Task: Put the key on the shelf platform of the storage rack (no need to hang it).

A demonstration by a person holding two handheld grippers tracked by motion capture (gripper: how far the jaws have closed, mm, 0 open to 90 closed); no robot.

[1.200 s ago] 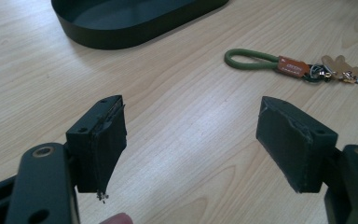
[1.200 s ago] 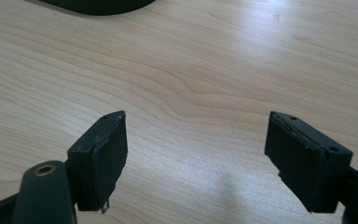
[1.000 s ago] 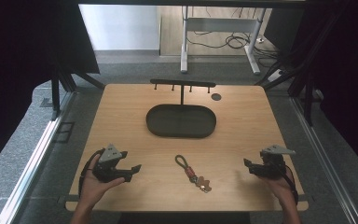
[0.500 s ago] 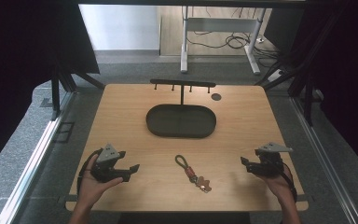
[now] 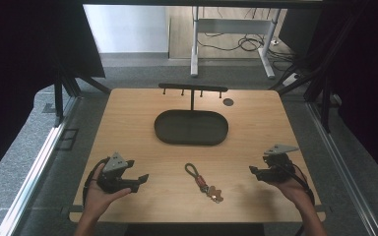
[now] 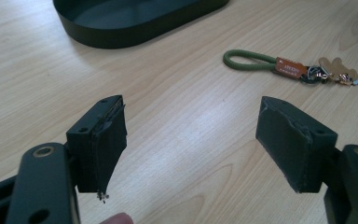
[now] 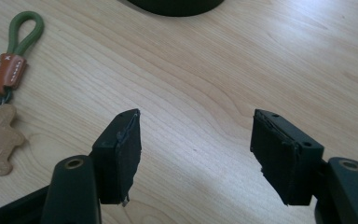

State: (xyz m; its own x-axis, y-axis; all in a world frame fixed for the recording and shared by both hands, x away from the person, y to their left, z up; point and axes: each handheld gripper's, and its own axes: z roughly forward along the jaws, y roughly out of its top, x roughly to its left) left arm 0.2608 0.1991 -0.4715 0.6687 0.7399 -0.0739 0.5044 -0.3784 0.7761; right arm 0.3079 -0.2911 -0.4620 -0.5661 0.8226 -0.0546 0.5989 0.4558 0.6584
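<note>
A keychain (image 5: 203,181) with a green cord loop, a brown leather tag and a tan bear-shaped charm lies on the wooden table near its front middle. It shows up to the right in the left gripper view (image 6: 289,68) and at the left edge in the right gripper view (image 7: 4,88). My left gripper (image 5: 139,181) stands open at the front left, held low over the table, with nothing between its jaws (image 6: 193,140). At the front right my right gripper (image 5: 255,172) is open too, empty (image 7: 193,149), pointing toward the keychain.
A dark oval tray (image 5: 191,127) sits at the table's middle, seen also in the left gripper view (image 6: 135,18). Behind it stands a black rack with hooks (image 5: 193,89). A small dark disc (image 5: 228,102) lies at the back right. Table edges drop to grey floor.
The right gripper has drifted slightly left, toward the keychain. The left gripper has barely shifted. Both stay open.
</note>
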